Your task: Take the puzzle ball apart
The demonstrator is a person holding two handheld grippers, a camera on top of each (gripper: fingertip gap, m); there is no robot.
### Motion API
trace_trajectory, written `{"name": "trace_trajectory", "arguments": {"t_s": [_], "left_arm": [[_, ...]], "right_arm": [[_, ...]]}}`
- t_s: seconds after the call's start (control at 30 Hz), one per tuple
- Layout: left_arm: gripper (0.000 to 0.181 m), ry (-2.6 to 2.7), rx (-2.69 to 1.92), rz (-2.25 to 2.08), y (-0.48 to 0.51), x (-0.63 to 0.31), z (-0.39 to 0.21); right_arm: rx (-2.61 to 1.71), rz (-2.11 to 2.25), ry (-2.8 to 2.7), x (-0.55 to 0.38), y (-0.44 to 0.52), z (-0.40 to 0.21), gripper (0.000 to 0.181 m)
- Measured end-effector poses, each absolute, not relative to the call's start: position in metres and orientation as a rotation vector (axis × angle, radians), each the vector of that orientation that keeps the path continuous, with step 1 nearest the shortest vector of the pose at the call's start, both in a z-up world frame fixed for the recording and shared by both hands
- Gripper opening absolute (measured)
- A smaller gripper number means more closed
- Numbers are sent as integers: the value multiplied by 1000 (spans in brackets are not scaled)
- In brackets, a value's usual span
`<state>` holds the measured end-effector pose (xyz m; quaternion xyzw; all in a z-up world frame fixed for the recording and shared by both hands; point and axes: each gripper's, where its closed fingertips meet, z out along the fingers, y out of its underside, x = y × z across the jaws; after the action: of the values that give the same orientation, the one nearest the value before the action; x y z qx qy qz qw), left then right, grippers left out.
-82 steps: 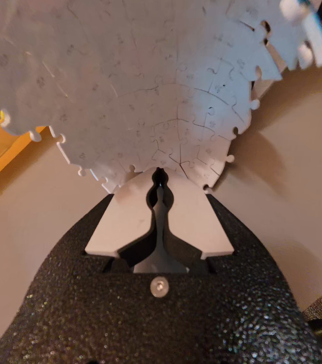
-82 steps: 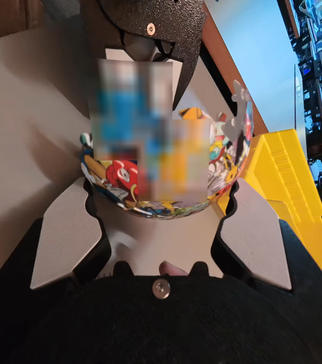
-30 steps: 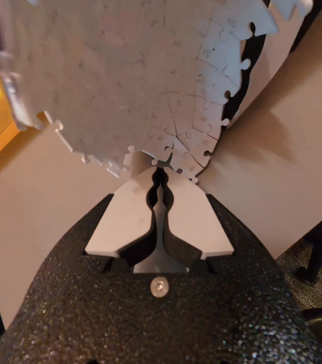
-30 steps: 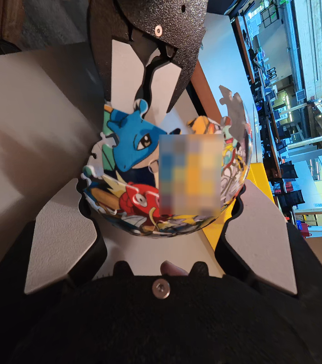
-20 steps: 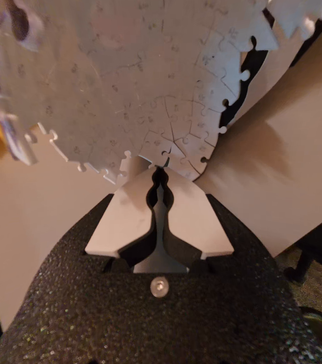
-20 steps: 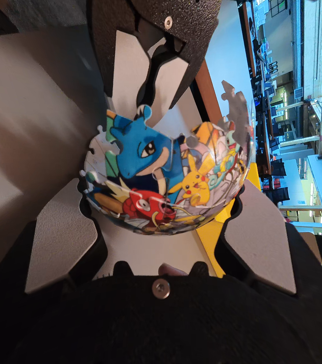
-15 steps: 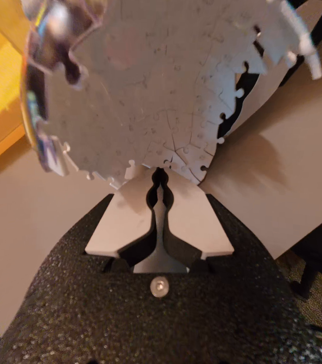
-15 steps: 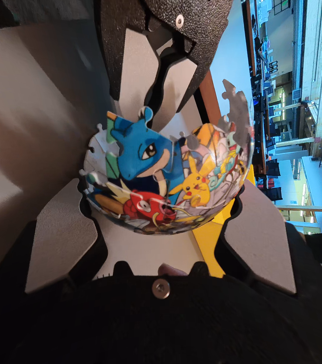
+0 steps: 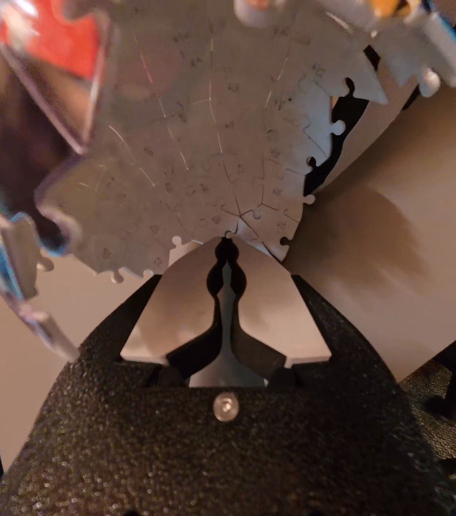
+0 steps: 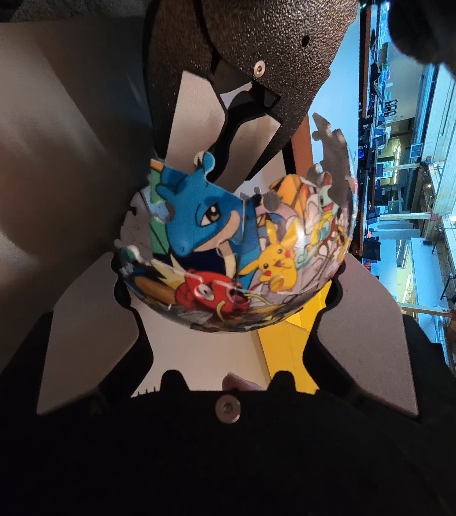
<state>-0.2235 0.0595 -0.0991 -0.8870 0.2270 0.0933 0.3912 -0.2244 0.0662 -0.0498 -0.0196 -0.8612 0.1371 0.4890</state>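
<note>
One puzzle ball (image 10: pixel 238 251), reduced to a single partial shell with a jagged, tabbed rim, occupies the centre of the right wrist view; its printed outer face carries cartoon creatures in blue, red and yellow. The right gripper (image 10: pixel 228 282) stands wide open, its two grey fingers (image 10: pixel 92 335) flanking the lower left and lower right of the shell, with the inner edges at or just beside its surface; whether they press on it cannot be told. The left gripper (image 10: pixel 222 173) enters from the top centre of that view, its two fingers drawn together on the shell's upper rim. In the left wrist view the same gripper (image 9: pixel 226 245) sits at centre, jaws nearly touching and pinching the edge of the shell (image 9: pixel 193 139), whose plain grey inner face with interlocking seams fills the upper half of the frame; blurred coloured pieces curl in at the upper left. One beige table (image 9: pixel 388 265) lies behind, lower left and right. One yellow bin (image 10: pixel 285 343) shows below the shell in the right wrist view, and a bright workshop interior runs down that frame's right edge.
</note>
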Motion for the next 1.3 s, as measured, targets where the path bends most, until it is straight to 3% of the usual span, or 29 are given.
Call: {"name": "trace_trajectory", "arguments": {"t_s": [0.3, 0.37, 1.0, 1.13, 1.3], "left_arm": [[0, 629, -2241, 193, 27, -222, -95], [15, 638, -2252, 196, 23, -217, -98], [12, 689, -2227, 299, 40, -217, -95], [0, 532, -2159, 200, 52, -217, -81], [0, 680, -2173, 374, 60, -224, -93]], "right_arm": [[-19, 300, -2092, -223, 65, -49, 138], [-26, 307, -2094, -223, 65, -50, 139], [-88, 377, -2115, -223, 73, -52, 139], [-78, 370, -2114, -221, 72, -51, 139], [-81, 374, -2114, -221, 73, -51, 139]]}}
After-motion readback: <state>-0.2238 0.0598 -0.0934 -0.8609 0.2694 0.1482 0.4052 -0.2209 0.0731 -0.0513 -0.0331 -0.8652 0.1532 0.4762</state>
